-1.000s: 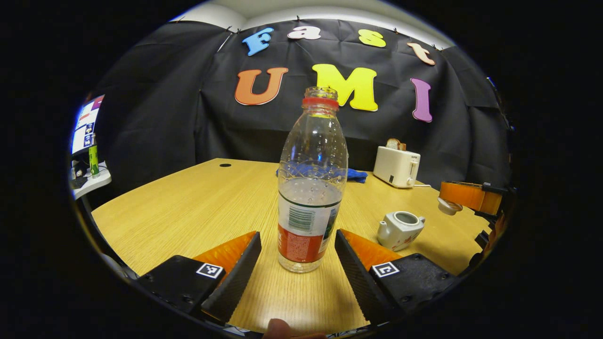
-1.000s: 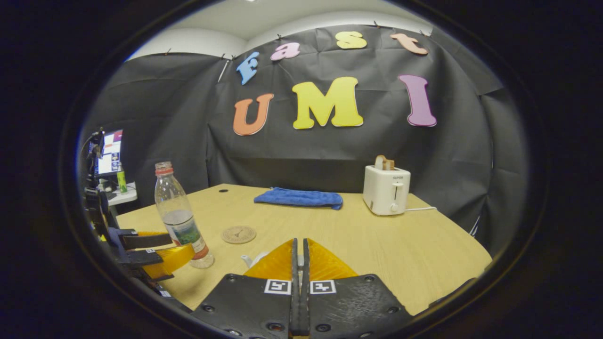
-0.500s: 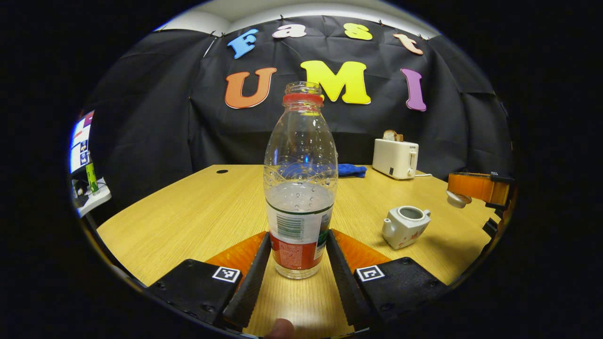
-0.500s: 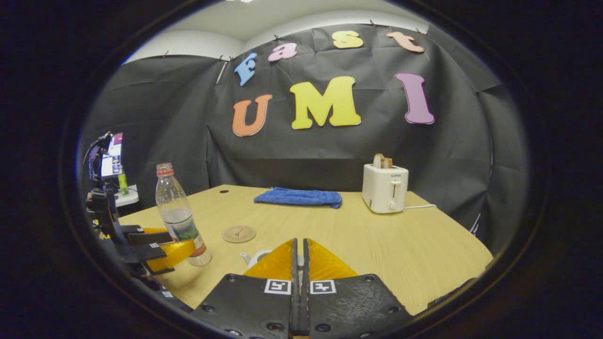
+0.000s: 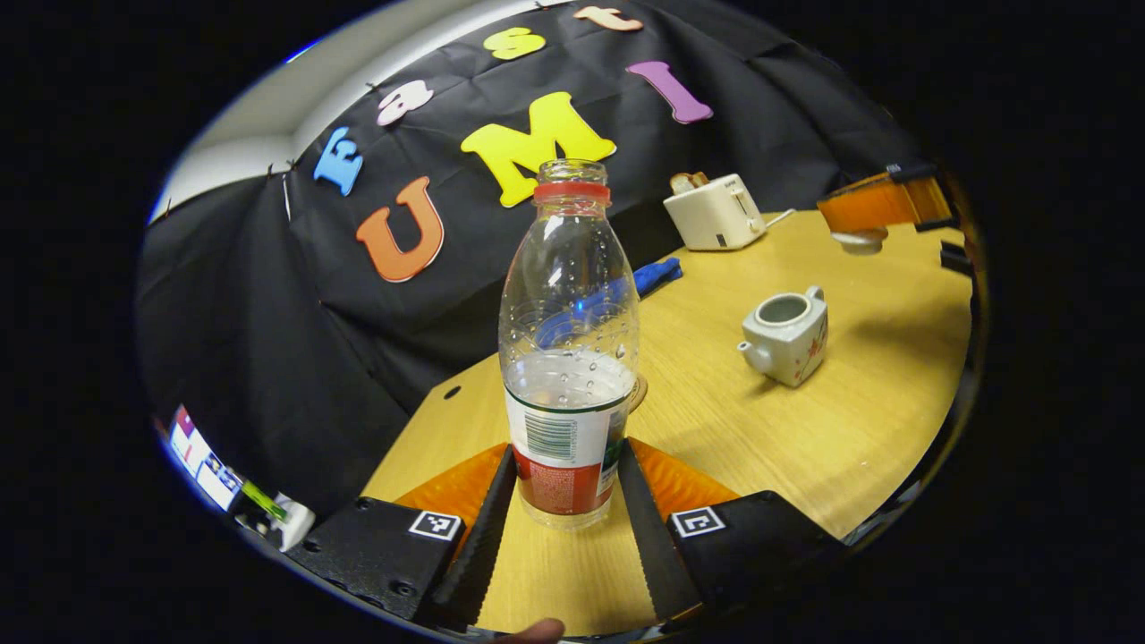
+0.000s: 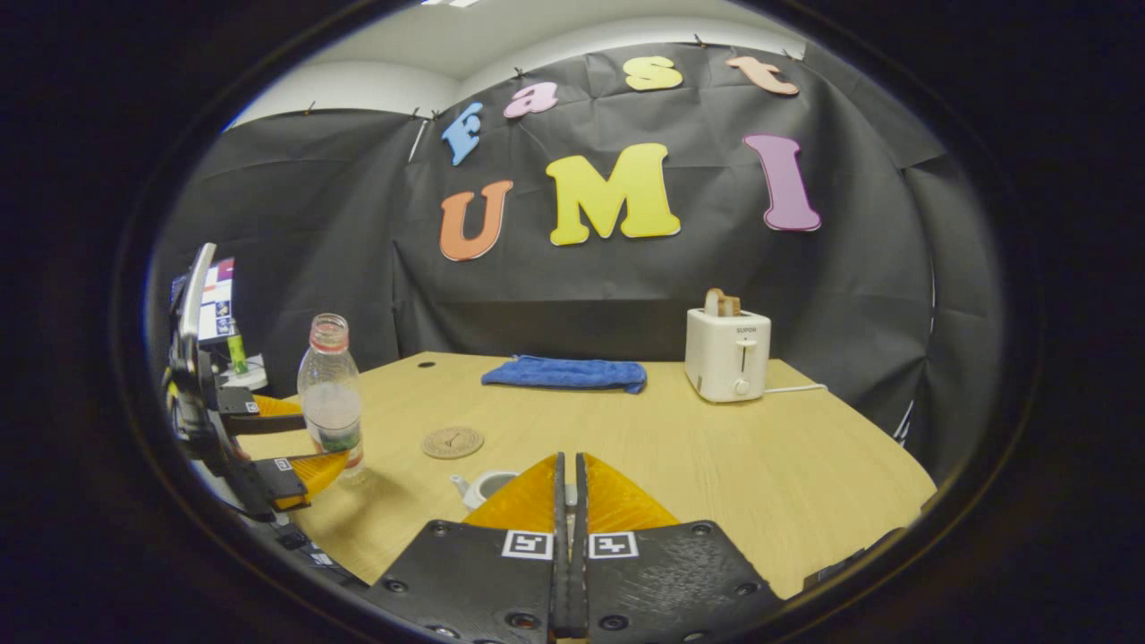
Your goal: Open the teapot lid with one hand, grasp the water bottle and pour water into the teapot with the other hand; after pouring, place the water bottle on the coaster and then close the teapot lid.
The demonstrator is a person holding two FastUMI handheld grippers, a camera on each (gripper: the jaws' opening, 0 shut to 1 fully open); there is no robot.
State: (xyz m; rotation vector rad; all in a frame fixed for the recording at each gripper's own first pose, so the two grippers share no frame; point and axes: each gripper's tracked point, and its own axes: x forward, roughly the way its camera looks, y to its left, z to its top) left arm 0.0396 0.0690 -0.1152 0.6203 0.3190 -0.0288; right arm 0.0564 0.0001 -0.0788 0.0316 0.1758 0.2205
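Clear plastic water bottle (image 5: pixel 569 358), uncapped, is clamped at its label between both left gripper (image 5: pixel 564 487) fingers. Lidless teapot (image 5: pixel 787 329) stands ahead-right. Right gripper (image 6: pixel 570 483) is clenched on the lid (image 5: pixel 857 241).

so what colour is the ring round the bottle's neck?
Red. The ring sits just under the open mouth of the water bottle; clearest in the left gripper view.
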